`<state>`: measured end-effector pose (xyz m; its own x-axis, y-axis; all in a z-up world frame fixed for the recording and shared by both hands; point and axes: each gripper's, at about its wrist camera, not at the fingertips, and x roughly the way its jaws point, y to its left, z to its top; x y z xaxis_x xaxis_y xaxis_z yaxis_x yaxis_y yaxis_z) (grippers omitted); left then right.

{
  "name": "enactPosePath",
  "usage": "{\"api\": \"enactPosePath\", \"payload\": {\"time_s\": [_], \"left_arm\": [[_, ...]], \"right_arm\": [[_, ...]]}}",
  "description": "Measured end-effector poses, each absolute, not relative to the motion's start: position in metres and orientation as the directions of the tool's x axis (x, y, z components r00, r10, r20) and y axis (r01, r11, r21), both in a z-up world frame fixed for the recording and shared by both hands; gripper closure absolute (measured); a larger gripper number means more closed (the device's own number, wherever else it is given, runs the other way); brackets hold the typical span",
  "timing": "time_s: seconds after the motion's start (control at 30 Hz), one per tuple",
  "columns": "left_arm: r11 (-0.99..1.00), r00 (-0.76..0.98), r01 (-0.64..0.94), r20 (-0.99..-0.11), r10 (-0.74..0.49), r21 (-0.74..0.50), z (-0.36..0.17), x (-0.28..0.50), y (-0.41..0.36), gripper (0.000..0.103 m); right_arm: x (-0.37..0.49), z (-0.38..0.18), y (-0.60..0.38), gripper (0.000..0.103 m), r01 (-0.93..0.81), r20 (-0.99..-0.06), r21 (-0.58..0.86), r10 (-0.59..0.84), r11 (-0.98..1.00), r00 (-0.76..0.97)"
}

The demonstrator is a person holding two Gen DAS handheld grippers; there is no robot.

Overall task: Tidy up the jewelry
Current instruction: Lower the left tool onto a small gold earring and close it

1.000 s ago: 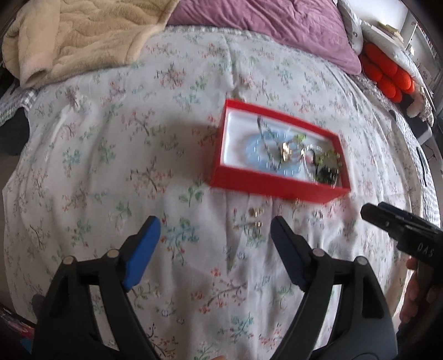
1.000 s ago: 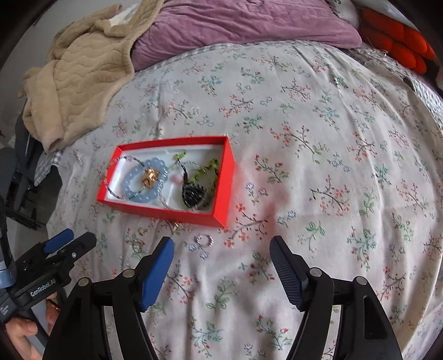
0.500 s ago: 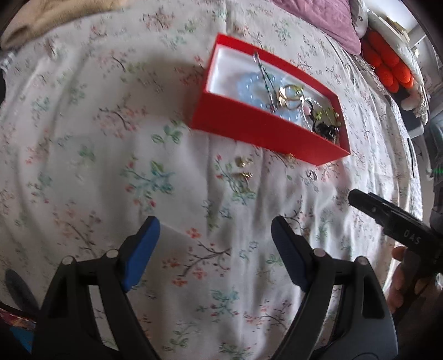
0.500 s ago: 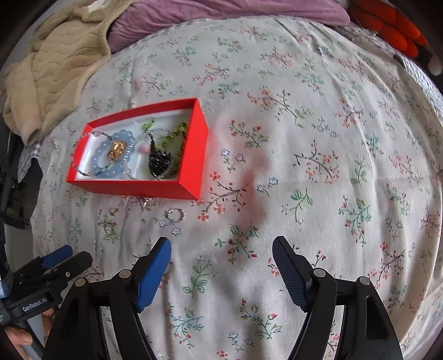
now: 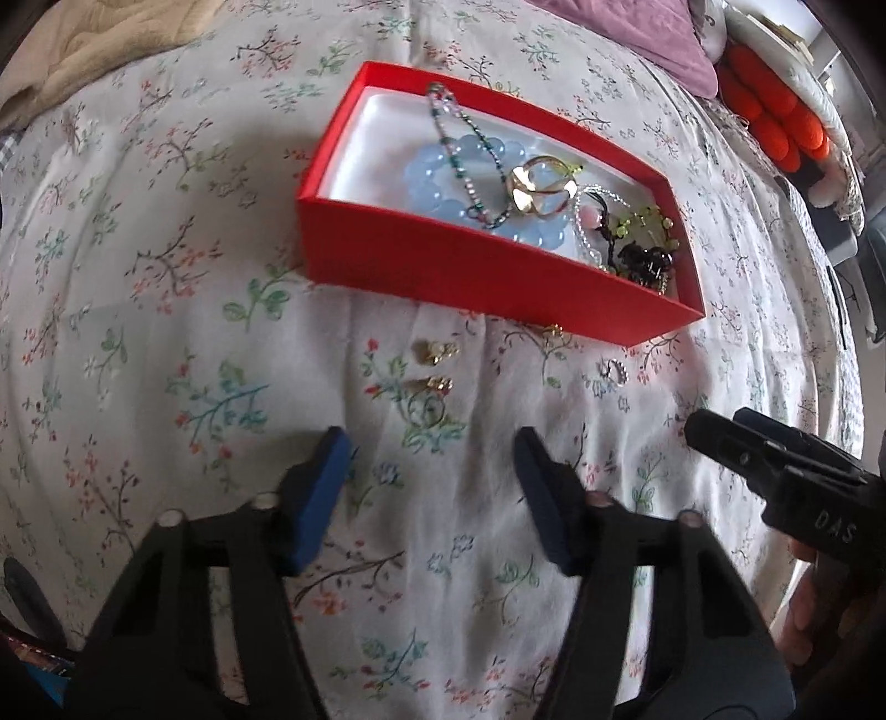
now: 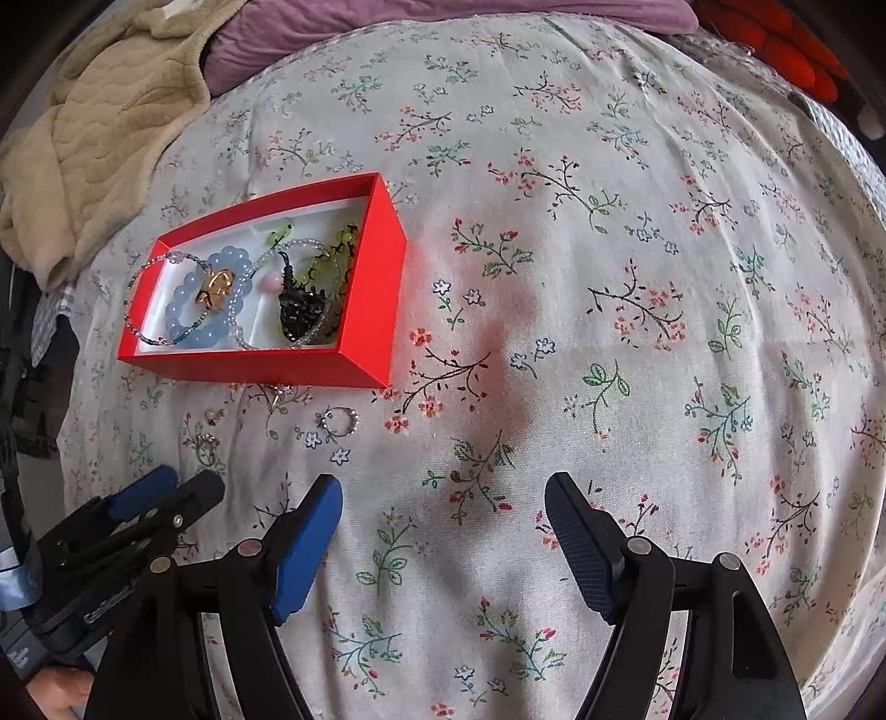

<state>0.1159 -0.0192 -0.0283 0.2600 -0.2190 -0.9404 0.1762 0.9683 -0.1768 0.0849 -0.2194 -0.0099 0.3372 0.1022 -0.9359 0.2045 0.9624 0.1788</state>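
While both of my claws point steeply down at the flowered bedsheet, the red box sits open ahead of them, a shallow rectangular tray with a white lining. Inside it lie a bracelet of pale blue beads, a thin chain of small mixed beads draped across it, a gold ring-shaped ornament, a strand with yellow-green beads and a dark glossy cluster at the right end. Loose pieces remain on the sheet just in front of the box: two small gold earrings one behind the other, and a small silver ring further right. My left gripper has just been narrowing its jaws; they stand apart with nothing between them, poised just short of the earrings. My right gripper is spread wide and empty over bare sheet, with the silver ring ahead and to its left. A beige blanket and a purple cover lie beyond.
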Motion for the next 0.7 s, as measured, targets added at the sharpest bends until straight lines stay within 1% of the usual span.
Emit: {"api": "enactPosePath", "payload": {"time_s": [0.17,0.3,0.43,0.5,0.7], "left_arm": [[0.969,0.264,0.158,-0.937,-0.228,-0.192,-0.033,0.124,-0.022,0.062],[0.968,0.270,0.162,-0.935,-0.229,-0.190,-0.035,0.127,-0.025,0.065],[0.972,0.278,0.176,-0.939,-0.203,-0.157,-0.037,0.127,-0.032,0.067],[0.973,0.282,0.182,-0.941,-0.187,-0.139,-0.039,0.128,-0.036,0.069],[0.976,0.296,0.195,-0.943,-0.152,-0.097,-0.043,0.134,-0.044,0.080]], "right_arm": [[0.085,-0.010,-0.221,0.026,0.205,-0.936,0.179,0.102,0.962,0.336],[0.084,-0.011,-0.223,0.026,0.208,-0.937,0.178,0.101,0.962,0.334],[0.083,-0.012,-0.225,0.026,0.209,-0.937,0.178,0.100,0.962,0.335],[0.082,-0.013,-0.226,0.026,0.209,-0.937,0.178,0.101,0.962,0.335],[0.079,-0.014,-0.229,0.026,0.214,-0.937,0.182,0.103,0.960,0.335]]}}
